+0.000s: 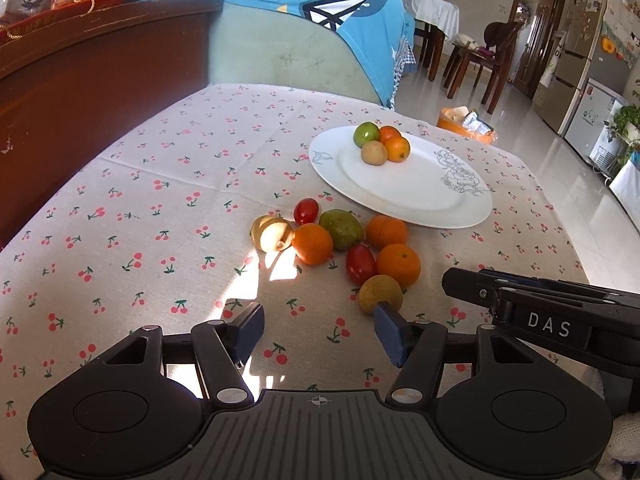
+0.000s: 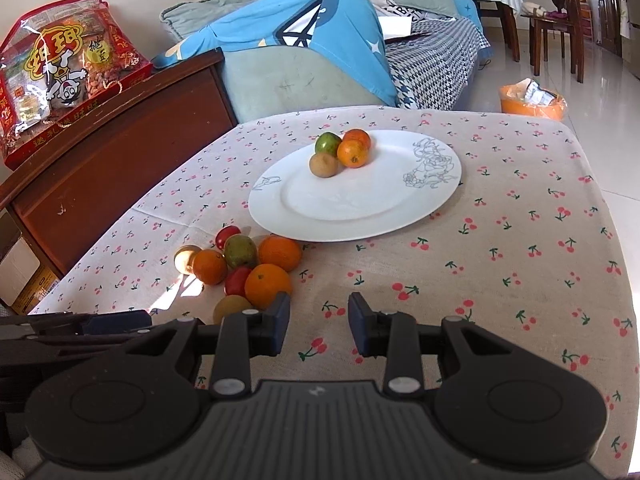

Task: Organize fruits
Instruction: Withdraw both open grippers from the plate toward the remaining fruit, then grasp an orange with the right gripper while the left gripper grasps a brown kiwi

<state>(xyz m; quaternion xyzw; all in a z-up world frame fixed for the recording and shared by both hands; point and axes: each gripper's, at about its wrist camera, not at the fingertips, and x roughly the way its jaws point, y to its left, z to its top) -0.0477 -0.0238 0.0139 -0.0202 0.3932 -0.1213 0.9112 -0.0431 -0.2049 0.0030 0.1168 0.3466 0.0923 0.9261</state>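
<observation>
A white plate [image 2: 400,216] sits toward the far side of the cherry-print cloth [image 2: 520,260], and four fruits are gathered near its far rim: a green one [image 2: 327,143], two oranges [image 2: 352,153] touching each other, and a brownish one [image 2: 323,165] in front.

Just beside the plate's near edge a loose cluster lies on the cloth [image 1: 120,240]: three oranges [image 1: 312,244], two small red fruits [image 1: 360,265], a green-red one [image 1: 341,229], a yellowish one [image 1: 271,233] caught in a patch of sun, and a brownish-yellow one [image 1: 379,293] nearest the tongs.

The left gripper [image 1: 320,330] hangs over bare cloth with its jaws released and nothing between them; its right pad [image 1: 387,334] stands just in front of the brownish-yellow fruit (whether it touches, I cannot tell). The right gripper [image 2: 319,326] hovers beside it, jaws apart by a narrower gap, also gripping nothing, its left pad [image 2: 280,322] close to the nearest orange [image 2: 267,286].

Behind the table stand a dark wooden cabinet [image 2: 120,152] with a red snack bag [image 2: 60,80] on top and a sofa draped in blue fabric [image 2: 320,28].
</observation>
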